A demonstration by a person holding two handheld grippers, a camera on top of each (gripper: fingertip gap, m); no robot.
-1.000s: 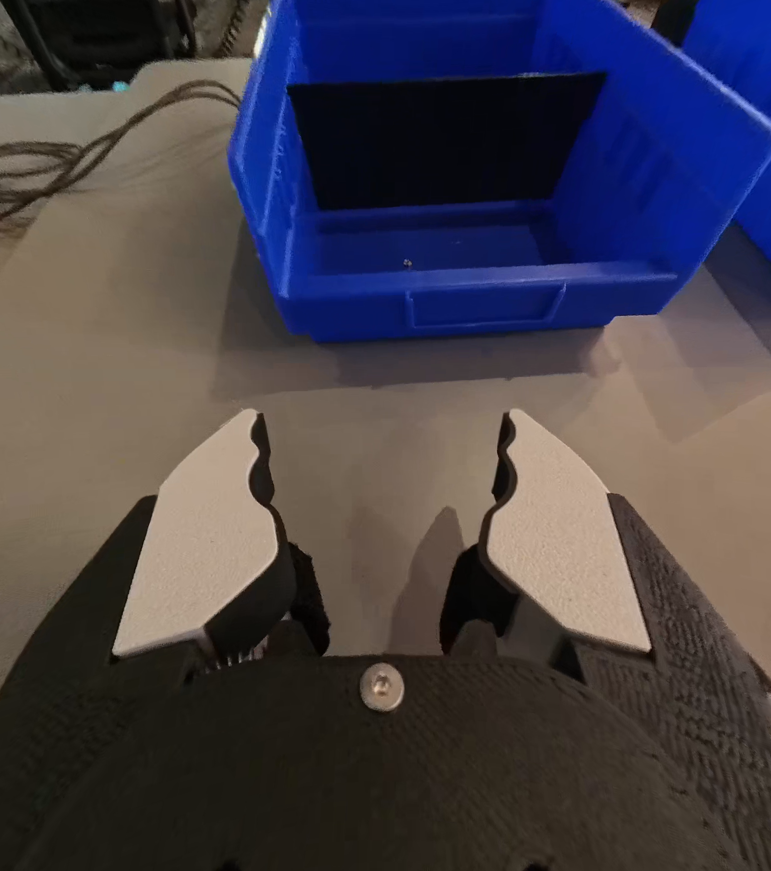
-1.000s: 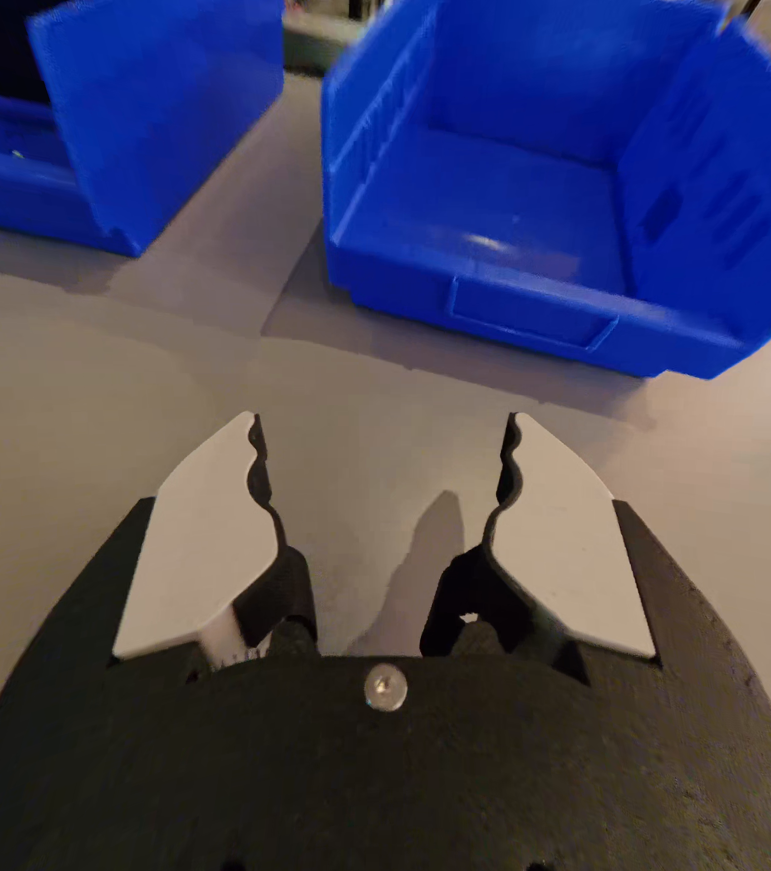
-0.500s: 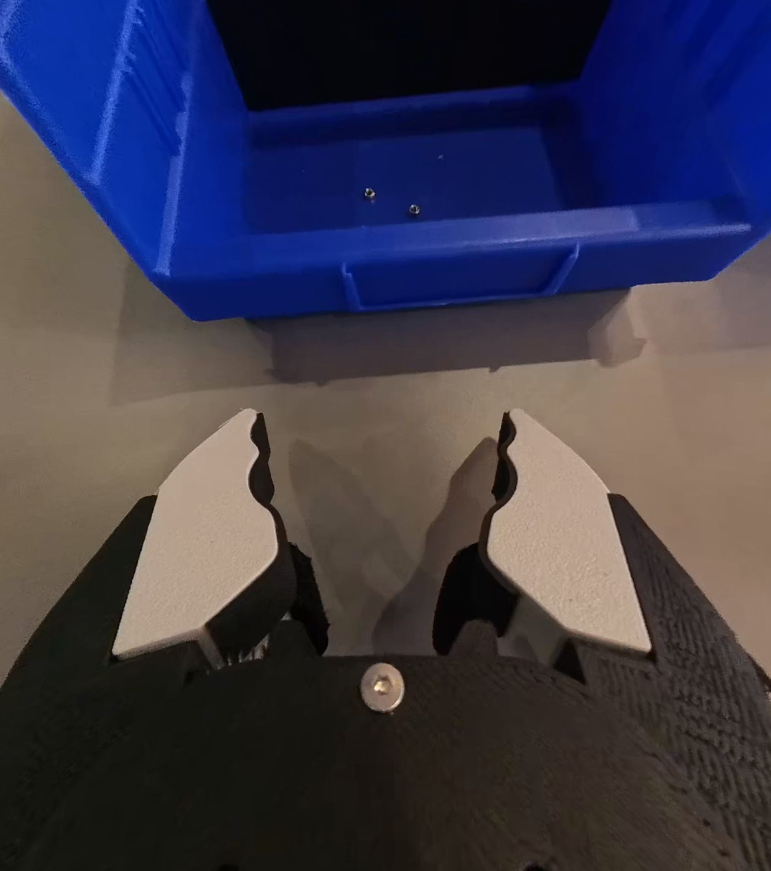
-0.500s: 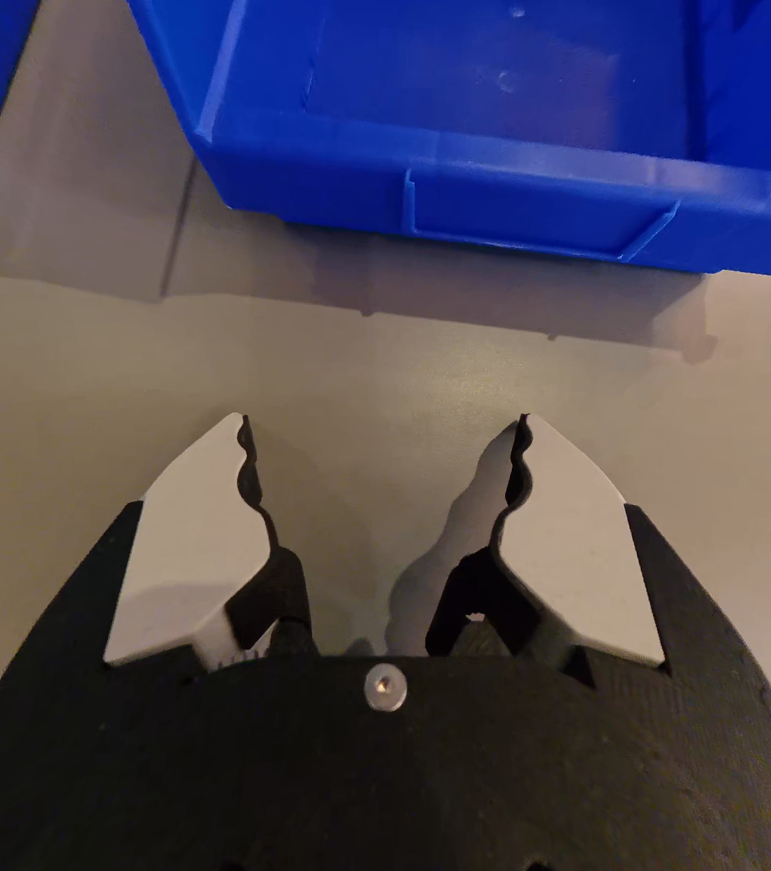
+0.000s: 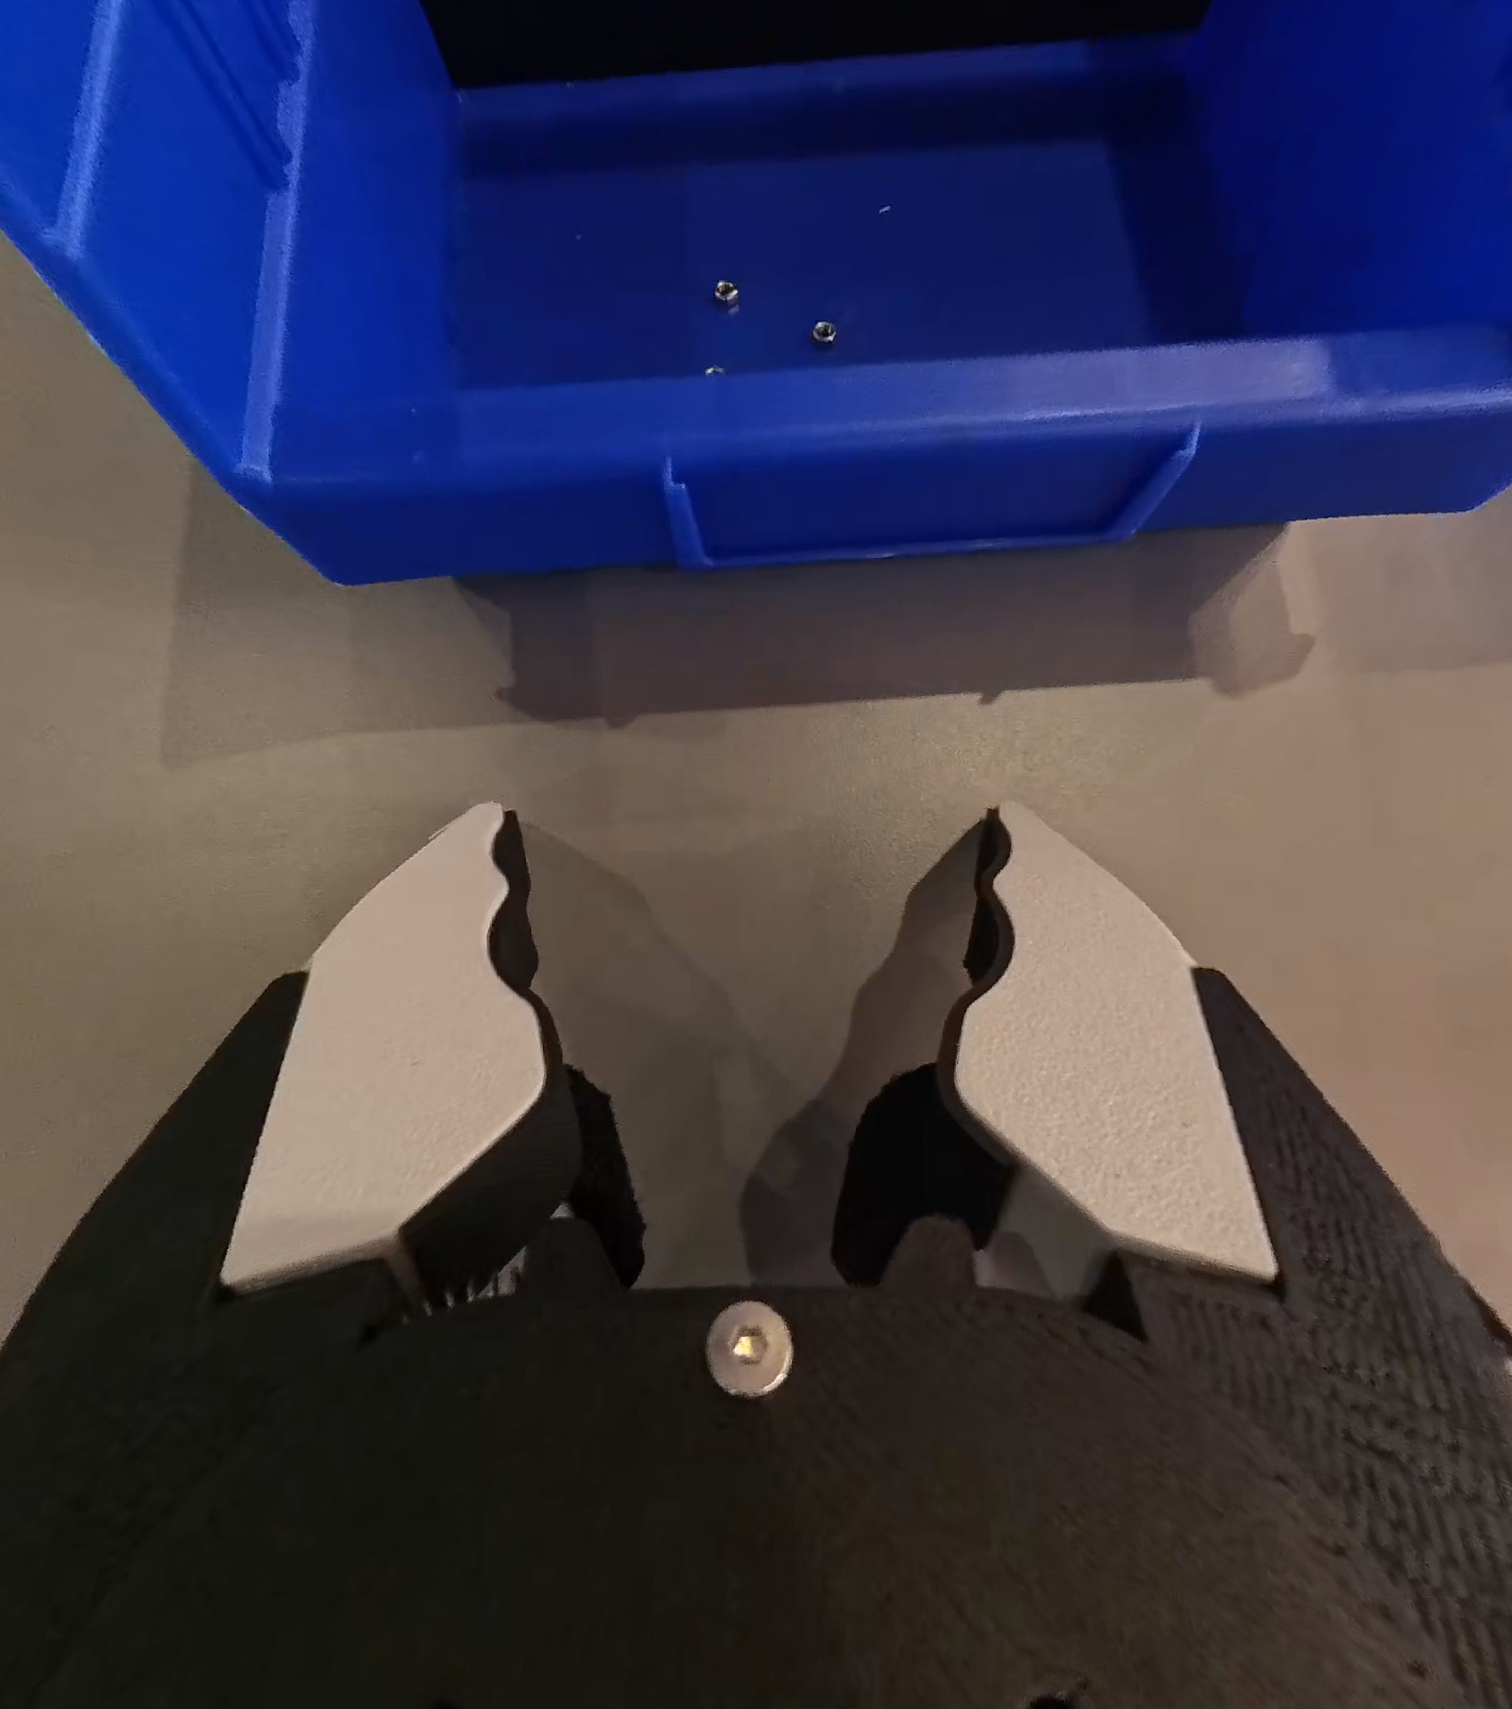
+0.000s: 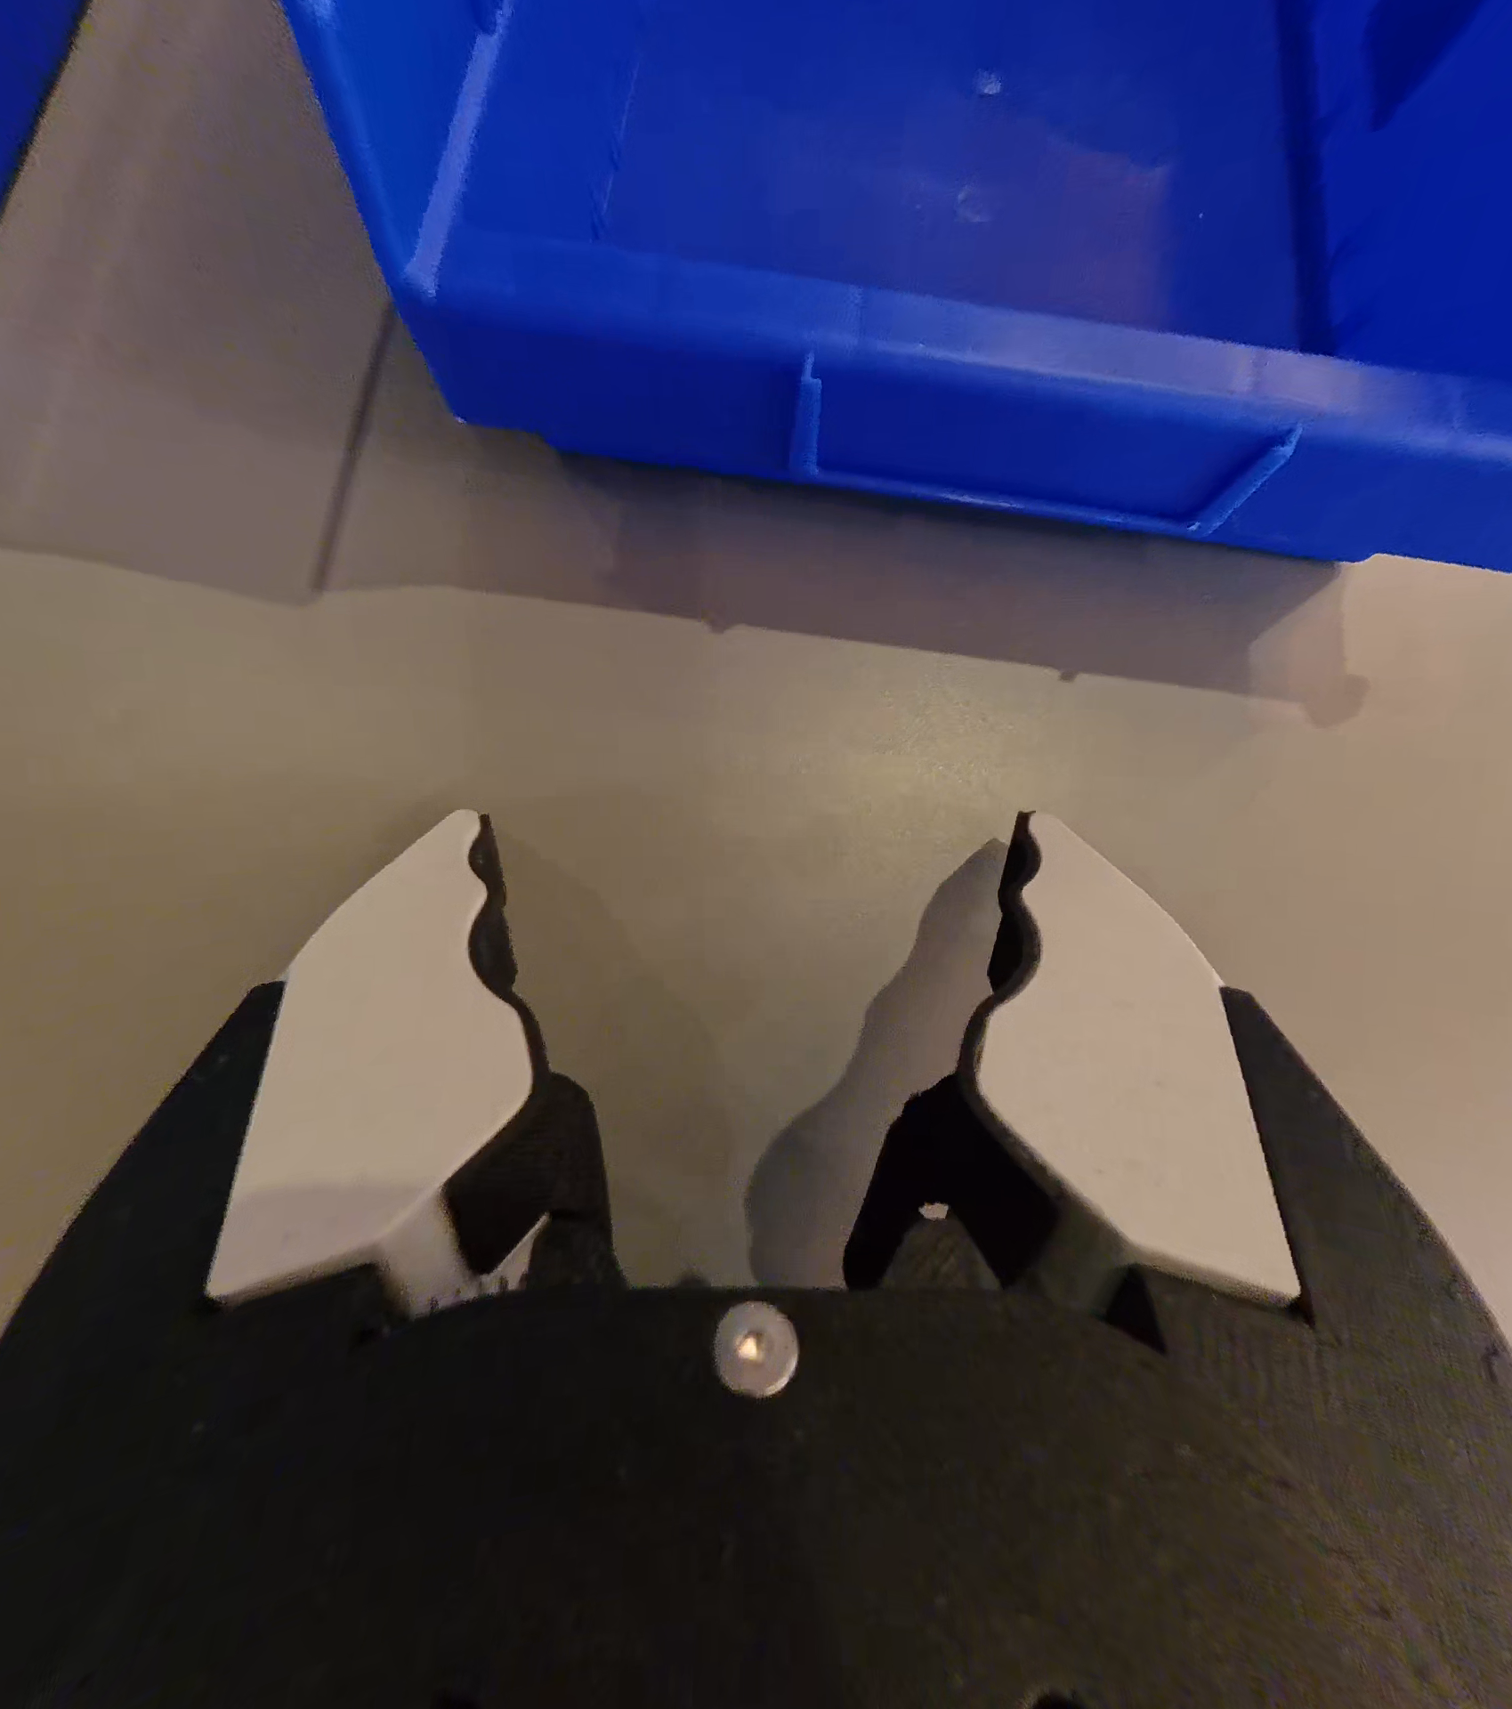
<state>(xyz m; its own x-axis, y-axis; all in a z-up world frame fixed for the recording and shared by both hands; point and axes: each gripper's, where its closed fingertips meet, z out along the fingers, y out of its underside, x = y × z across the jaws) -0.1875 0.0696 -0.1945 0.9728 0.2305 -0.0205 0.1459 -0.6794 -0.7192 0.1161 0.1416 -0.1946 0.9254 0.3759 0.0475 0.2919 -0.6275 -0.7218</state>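
My left tool (image 5: 752,823) stood wide apart, empty, over the desk (image 5: 86,832) before a blue bin (image 5: 826,444) holding small nuts (image 5: 726,294). My right tool (image 6: 750,828), likewise spread and empty, faced another blue bin (image 6: 918,370).

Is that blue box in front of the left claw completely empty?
No, the blue bin has a few small metal nuts lying on its floor.

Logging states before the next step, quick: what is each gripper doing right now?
Left gripper: open, empty, in front of a blue bin.
Right gripper: open, empty, in front of another blue bin.
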